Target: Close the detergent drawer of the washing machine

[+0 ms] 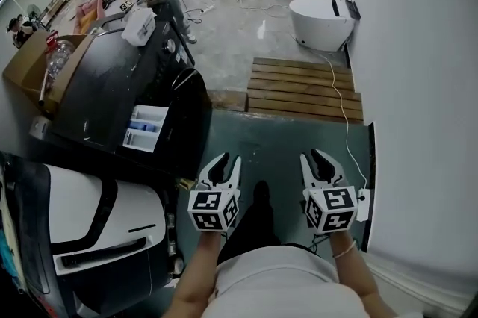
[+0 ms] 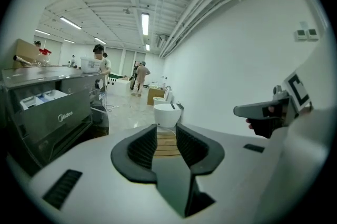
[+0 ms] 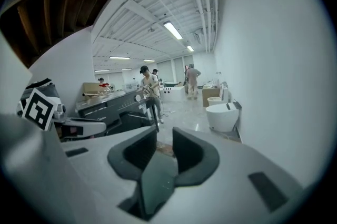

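**Detergent Drawer: Status Before Closing**

**Head view.** The washing machine is a dark unit at the left of the floor area. Its detergent drawer stands pulled out of the front panel, with the white compartments exposed from above. The left gripper and the right gripper are held side by side in front of the person, over the dark floor. Both are well apart from the drawer. The left gripper is the nearer of the two to the machine. A slatted wooden platform and a white toilet lie beyond (neither is part of the task).

**Left gripper view.** The jaws stand apart with nothing between them; only the platform and the toilet show through the gap. The machine front appears at the left edge, with the drawer projecting from its upper part. The gripper points past the machine, not at the drawer.

**Right gripper view.** The jaws are likewise parted and empty. The machine is visible further off at the left; the drawer cannot be made out here.

**Progress.** No part of the task is done: the drawer is fully out and untouched. Remaining steps, as judged: bring a gripper to the drawer front, then push it in until flush with the panel.
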Demonstrator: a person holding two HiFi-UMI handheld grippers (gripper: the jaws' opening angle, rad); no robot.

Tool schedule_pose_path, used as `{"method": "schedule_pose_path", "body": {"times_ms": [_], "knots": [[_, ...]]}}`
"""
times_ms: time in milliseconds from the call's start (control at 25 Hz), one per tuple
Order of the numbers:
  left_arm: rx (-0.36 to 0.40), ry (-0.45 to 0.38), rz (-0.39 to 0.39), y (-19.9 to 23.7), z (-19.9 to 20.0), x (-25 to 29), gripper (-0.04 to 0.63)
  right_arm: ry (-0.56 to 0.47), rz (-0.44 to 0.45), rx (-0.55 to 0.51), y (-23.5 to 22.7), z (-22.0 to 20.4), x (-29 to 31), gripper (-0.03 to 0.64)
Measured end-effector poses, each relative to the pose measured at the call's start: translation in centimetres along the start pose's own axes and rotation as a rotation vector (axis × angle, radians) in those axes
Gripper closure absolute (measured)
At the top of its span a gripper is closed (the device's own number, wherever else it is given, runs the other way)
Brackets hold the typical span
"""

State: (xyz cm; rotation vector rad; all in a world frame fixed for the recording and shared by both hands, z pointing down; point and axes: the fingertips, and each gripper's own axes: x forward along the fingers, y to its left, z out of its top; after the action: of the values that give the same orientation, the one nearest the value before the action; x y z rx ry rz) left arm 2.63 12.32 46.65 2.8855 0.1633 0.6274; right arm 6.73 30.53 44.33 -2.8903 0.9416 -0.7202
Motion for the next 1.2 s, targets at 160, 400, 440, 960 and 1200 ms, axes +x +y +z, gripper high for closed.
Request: {"method": "schedule_pose_path", "body": {"times_ms": [160, 400, 440, 960, 1200], "knots": [[0.005, 0.005, 0.000, 2.3, 2.2, 3.6, 0.500, -0.001, -0.004, 0.012, -0.8, 2.7, 4.3, 0.537], [0.008, 0.016, 0.012, 5.9, 5.2, 8.3, 0.502, 0.012, -0.001, 0.027, -1.4, 5.4, 10.1, 0.537], [0.007, 0.015, 0.013, 6.4, 5.7, 9.0, 0.502, 0.010, 0.000, 0.028, -1.4, 6.0, 11.0, 0.537], [-0.037, -0.005, 0.086, 11.3, 7.5, 11.0, 0.502, 0.033, 0.116, -0.032, 1.9, 9.1, 18.4, 0.537], [-0.087, -0.030, 0.204, 13.5, 7.7, 9.7, 0.502, 0.069, 0.259, -0.091, 4.8, 10.4, 21.7, 0.537]]}}
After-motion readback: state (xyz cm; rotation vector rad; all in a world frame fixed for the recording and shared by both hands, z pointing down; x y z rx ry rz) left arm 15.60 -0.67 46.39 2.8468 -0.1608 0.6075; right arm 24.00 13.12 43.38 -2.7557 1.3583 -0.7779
